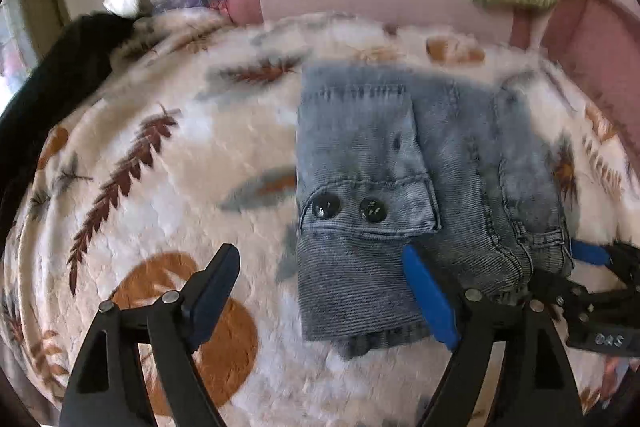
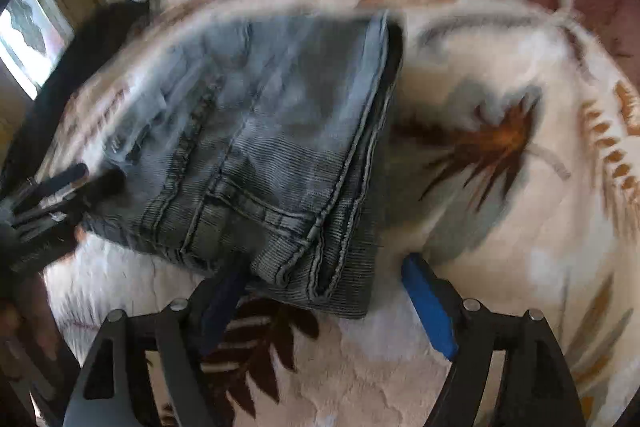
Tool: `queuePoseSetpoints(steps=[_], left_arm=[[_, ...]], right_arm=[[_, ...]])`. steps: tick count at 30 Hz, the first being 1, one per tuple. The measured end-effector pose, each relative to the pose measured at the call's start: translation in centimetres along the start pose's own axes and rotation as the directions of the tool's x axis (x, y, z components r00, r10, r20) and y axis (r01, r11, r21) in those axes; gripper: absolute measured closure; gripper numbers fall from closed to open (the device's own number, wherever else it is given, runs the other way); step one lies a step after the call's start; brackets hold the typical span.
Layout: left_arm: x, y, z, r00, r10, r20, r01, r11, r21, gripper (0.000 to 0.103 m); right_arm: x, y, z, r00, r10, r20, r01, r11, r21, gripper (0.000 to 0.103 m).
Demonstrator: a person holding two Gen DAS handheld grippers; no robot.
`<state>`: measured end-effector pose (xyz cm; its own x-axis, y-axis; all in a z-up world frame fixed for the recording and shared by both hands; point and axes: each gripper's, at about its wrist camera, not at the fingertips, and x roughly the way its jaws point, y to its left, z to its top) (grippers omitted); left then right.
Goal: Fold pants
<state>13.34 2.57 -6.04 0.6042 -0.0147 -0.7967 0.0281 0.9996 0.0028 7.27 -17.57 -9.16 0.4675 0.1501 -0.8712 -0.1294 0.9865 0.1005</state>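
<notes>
Pants [image 1: 400, 187] lie folded into a compact bundle on the blanket [image 1: 160, 187], so folding looks finished. Both left gripper [image 1: 320, 299] and right gripper [image 2: 324, 303] fingers stand wide, holding nothing; next, I judge, comes smoothing or withdrawing

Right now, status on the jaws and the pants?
Left gripper open, right gripper open, nothing held. Pants folded, flat on the blanket. Nothing in the way.
</notes>
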Motion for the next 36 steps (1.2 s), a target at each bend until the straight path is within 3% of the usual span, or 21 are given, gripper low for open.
queuePoseSetpoints(steps=[5,10,17,25,31,36], left_arm=[[-3.2,-0.1,0.4,0.999,-0.019,0.031,0.019,1.0,0.01,0.019],[-5.2,-0.5,-0.4,0.998,-0.035,0.049,0.035,0.999,0.001,0.019],[-7.2,-0.7,-1.9,0.997,-0.042,0.057,0.042,0.999,-0.012,0.019],[-8.6,-0.5,-4.6,0.998,-0.06,0.034,0.062,0.996,-0.067,0.019],[-10.1,-1.0,-2.7,0.99,-0.125,0.06,0.131,0.986,-0.099,0.018],[-10.6,-1.5,-1.4,0.984,-0.153,0.088,0.161,0.982,-0.093,0.007]], right_arm=[[-4.5,0.4,-0.1,0.997,0.001,0.08,-0.002,1.0,0.015,0.02],[-6.9,-0.1,-1.8,0.992,0.045,0.119,-0.053,0.996,0.071,0.02],[-8.7,-0.8,-4.9,0.981,0.098,0.165,-0.119,0.986,0.121,0.017],[-9.1,-1.0,-7.2,0.979,0.072,0.189,-0.091,0.991,0.094,0.014],[-11.2,-0.4,-5.0,0.972,0.042,0.233,-0.049,0.998,0.027,0.014],[-13.2,-0.1,-2.7,0.964,0.018,0.265,-0.015,1.0,-0.014,0.009]])
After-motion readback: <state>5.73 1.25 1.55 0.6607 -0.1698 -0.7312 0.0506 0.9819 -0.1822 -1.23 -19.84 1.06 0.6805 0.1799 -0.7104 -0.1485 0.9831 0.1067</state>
